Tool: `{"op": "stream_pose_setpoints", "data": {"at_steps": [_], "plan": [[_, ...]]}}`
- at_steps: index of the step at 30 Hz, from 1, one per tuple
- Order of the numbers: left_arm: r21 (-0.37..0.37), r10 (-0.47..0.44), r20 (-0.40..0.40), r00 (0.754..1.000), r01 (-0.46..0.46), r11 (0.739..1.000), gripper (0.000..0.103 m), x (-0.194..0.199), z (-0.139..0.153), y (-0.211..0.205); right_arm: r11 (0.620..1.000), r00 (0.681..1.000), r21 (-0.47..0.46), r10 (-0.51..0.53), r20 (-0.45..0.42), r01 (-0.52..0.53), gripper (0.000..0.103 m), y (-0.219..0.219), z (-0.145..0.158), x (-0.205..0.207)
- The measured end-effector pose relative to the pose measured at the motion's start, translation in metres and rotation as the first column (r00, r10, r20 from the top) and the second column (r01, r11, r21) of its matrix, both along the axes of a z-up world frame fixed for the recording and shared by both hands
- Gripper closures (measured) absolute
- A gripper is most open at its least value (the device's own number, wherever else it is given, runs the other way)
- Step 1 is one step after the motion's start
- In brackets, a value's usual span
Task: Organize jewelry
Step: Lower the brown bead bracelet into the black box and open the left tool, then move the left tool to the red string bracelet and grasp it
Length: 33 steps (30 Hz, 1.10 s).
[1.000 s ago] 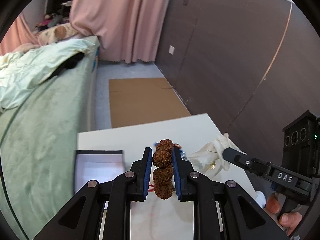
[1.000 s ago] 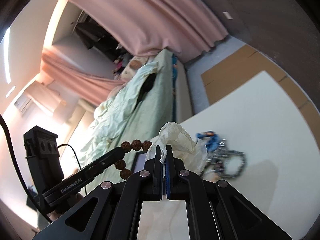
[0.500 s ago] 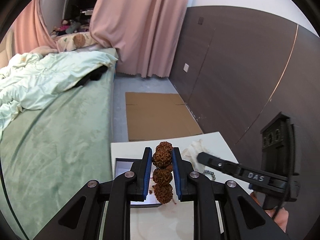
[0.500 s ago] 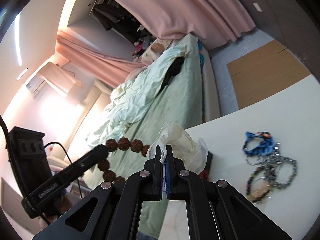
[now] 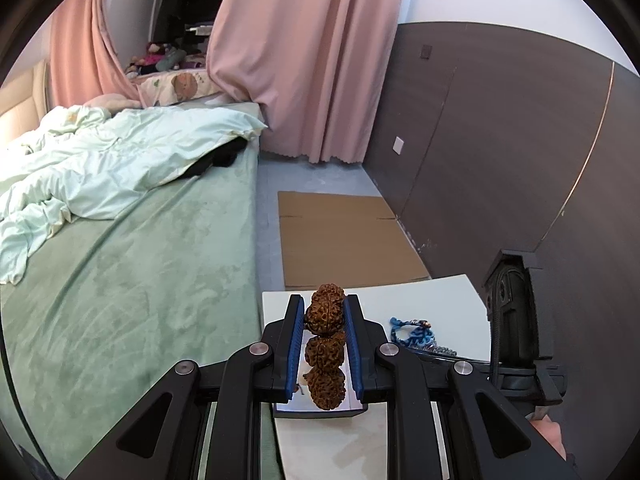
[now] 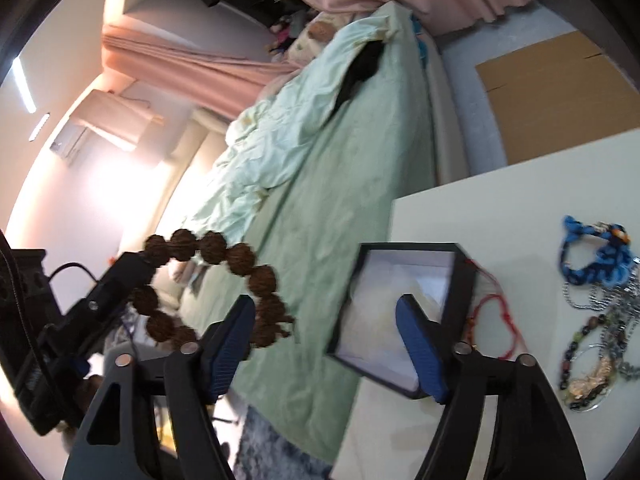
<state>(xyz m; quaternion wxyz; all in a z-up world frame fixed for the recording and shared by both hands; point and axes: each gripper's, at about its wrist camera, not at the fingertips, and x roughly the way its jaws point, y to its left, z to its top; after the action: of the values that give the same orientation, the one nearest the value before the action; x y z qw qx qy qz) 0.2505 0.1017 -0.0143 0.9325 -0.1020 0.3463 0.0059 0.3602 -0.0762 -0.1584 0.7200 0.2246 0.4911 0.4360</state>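
Observation:
My left gripper [image 5: 323,316] is shut on a bracelet of large brown wrinkled seed beads [image 5: 325,345] and holds it in the air above the table's left edge. In the right wrist view the same bracelet [image 6: 224,280] hangs as a loop from the left gripper over the bed. My right gripper [image 6: 326,320] is open and empty. Just beyond it a black jewelry box with a white lining [image 6: 402,312] lies on the white table [image 6: 500,208], with something pale and blurred inside.
A red cord bracelet [image 6: 494,320] lies beside the box. A blue braided bracelet [image 6: 596,250], silver chains and dark bead strands [image 6: 592,360] lie at the right. The green bed [image 5: 120,280] borders the table's left edge. Cardboard [image 5: 344,236] lies on the floor.
My right gripper has opened and let go of the white pouch it held; a pale shape now lies in the box. My left gripper has lifted the bead bracelet higher.

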Motion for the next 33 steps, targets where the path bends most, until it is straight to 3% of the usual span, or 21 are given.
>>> {"op": "stream_pose_setpoints", "data": {"at_steps": [15,20,22,24,27,33], "plan": [[-0.054,-0.038,-0.089,0.995,0.033,0.998,0.082,0.030,-0.048,-0.017,0.971,0.974,-0.079,-0.225,0.015,0.225,0.029,-0.108,0.009,0.001],[-0.040,-0.001,-0.125,0.992,-0.004,0.999,0.081,0.042,-0.067,-0.018,0.960,0.964,-0.086,-0.265,0.035,0.267,0.029,-0.132,0.013,0.002],[-0.038,0.021,-0.166,0.986,-0.028,0.999,0.073,0.049,-0.077,-0.016,0.955,0.959,-0.090,-0.280,0.040,0.283,0.029,-0.141,0.013,0.003],[-0.052,0.037,-0.213,0.976,-0.049,0.997,0.048,0.056,-0.085,-0.011,0.953,0.956,-0.086,-0.289,0.041,0.292,0.029,-0.148,0.013,0.003],[-0.077,0.057,-0.204,0.977,-0.074,0.994,0.042,0.054,-0.088,-0.008,0.950,0.954,-0.089,-0.296,0.035,0.298,0.029,-0.155,0.009,0.004],[-0.057,-0.015,-0.187,0.982,0.005,0.998,0.042,0.050,-0.090,-0.038,0.939,0.946,-0.114,-0.323,0.031,0.324,0.029,-0.169,0.002,0.004]]}}
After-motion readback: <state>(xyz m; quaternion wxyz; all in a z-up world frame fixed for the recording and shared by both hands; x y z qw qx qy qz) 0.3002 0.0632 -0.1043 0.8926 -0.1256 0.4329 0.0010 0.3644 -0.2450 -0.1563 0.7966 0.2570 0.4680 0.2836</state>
